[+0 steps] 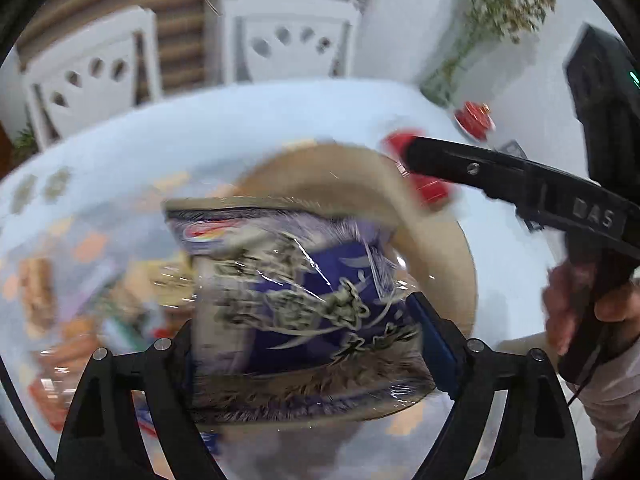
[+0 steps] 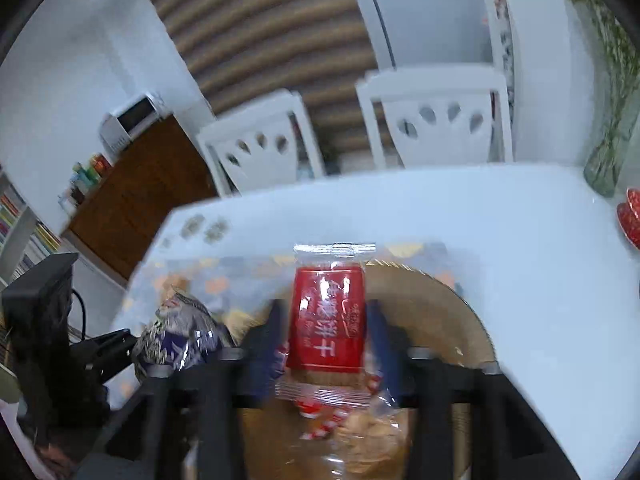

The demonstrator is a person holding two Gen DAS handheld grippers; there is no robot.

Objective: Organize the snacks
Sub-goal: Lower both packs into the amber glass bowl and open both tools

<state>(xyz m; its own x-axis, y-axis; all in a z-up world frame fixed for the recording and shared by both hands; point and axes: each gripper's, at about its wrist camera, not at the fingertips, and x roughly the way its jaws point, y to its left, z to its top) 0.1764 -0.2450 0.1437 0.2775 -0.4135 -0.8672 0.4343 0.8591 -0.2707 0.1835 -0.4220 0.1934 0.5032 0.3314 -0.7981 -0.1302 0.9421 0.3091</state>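
Observation:
My left gripper (image 1: 308, 320) is shut on a blue and purple snack packet (image 1: 304, 292) with pale lettering, held over the brown round tray (image 1: 444, 236). The same packet shows in the right wrist view (image 2: 176, 336), at the left. My right gripper (image 2: 326, 328) is shut on a red biscuit packet (image 2: 326, 316) above the tray (image 2: 452, 312). In the left wrist view the right gripper (image 1: 404, 156) reaches in from the right with that red packet (image 1: 430, 188) in it. More wrapped snacks (image 2: 360, 424) lie in the tray below.
The white table (image 2: 480, 220) carries a patterned mat with several loose snacks (image 1: 68, 300) at the left. A glass vase with green stems (image 2: 608, 160) and a red dish (image 2: 630, 216) stand at the far right. Two white chairs (image 2: 436, 120) stand behind the table.

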